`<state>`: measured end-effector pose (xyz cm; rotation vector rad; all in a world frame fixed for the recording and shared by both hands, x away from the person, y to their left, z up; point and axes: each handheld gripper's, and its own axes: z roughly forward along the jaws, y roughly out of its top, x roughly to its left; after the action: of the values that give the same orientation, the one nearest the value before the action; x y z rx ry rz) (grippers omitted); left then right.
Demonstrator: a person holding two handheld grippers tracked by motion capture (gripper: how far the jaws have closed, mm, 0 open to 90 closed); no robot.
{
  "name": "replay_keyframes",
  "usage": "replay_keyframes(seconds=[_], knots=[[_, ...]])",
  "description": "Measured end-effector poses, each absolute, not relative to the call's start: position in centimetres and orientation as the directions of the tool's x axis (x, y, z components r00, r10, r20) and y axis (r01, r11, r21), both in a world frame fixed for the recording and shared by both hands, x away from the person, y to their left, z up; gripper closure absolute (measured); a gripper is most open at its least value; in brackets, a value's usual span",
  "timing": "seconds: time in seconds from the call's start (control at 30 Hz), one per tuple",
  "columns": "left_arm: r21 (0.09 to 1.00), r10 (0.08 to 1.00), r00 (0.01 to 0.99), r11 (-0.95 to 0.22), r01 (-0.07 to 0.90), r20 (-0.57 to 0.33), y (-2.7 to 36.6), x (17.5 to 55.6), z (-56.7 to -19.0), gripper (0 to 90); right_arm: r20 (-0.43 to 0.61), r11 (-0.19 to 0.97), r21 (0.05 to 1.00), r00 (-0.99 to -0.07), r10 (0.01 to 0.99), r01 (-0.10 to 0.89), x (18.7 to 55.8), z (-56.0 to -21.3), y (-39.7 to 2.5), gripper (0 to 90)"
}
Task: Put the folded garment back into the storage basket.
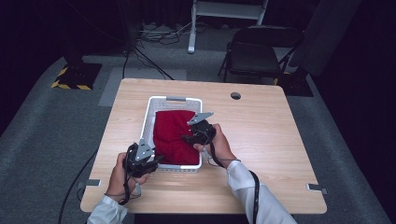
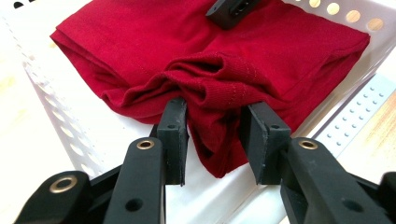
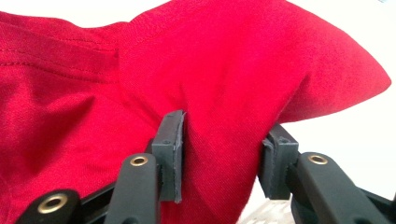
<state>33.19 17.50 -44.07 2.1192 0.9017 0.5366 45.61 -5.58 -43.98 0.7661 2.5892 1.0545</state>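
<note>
A folded red cloth (image 1: pixel 170 130) lies in a white perforated basket (image 1: pixel 175 99) on the wooden table. My left gripper (image 1: pixel 156 159) is at the basket's near left corner. In the left gripper view its jaws (image 2: pixel 214 121) pinch a bunched fold of the cloth (image 2: pixel 154 37) that hangs over the basket wall (image 2: pixel 56 126). My right gripper (image 1: pixel 187 138) is over the cloth's right edge. In the right gripper view its jaws (image 3: pixel 222 135) hold a thick raised fold of the cloth (image 3: pixel 224 56). A tip of the right gripper (image 2: pixel 231 9) pokes in at the top of the left gripper view.
The table (image 1: pixel 261 140) has bare wood to the right of the basket and a round hole (image 1: pixel 236 95) near its far edge. Behind the table stand a dark folding chair (image 1: pixel 259 51) and a white stand (image 1: pixel 191 28), with cables on the floor.
</note>
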Motion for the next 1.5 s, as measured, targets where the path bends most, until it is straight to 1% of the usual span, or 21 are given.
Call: replay_keyframes(seconds=[0.2, 0.3, 0.77, 0.97, 1.2, 1.37, 1.5], knots=[[0.780, 0.743, 0.665, -0.463, 0.421, 0.081, 17.5, 33.1, -43.9, 61.7, -0.027, 0.601, 0.704, -0.832, 0.554, 0.378, 45.6, -44.0, -5.8, 55.9], [0.785, 0.738, 0.670, -0.461, 0.414, 0.080, 17.6, 33.0, -43.7, 61.6, -0.044, 0.608, 0.702, -0.831, 0.555, 0.370, 45.6, -44.0, -5.8, 53.8], [0.799, 0.719, 0.691, -0.457, 0.392, 0.072, 17.1, 32.5, -43.2, 60.4, -0.055, 0.613, 0.704, -0.832, 0.552, 0.360, 45.4, -43.8, -6.1, 50.7], [0.807, 0.713, 0.697, -0.455, 0.377, 0.077, 16.9, 32.3, -43.0, 57.8, -0.067, 0.612, 0.709, -0.831, 0.552, 0.350, 45.4, -43.6, -6.3, 48.3], [0.817, 0.696, 0.714, -0.453, 0.358, 0.074, 16.7, 32.0, -42.7, 56.8, -0.072, 0.608, 0.718, -0.834, 0.547, 0.338, 45.4, -43.3, -6.6, 45.4], [0.820, 0.679, 0.731, -0.454, 0.348, 0.066, 16.2, 31.7, -42.5, 54.6, -0.066, 0.593, 0.731, -0.829, 0.555, 0.338, 45.4, -42.9, -7.1, 44.8], [0.822, 0.668, 0.741, -0.458, 0.339, 0.066, 15.5, 31.3, -42.3, 50.1, -0.072, 0.596, 0.733, -0.832, 0.549, 0.330, 45.3, -42.6, -7.4, 42.2]])
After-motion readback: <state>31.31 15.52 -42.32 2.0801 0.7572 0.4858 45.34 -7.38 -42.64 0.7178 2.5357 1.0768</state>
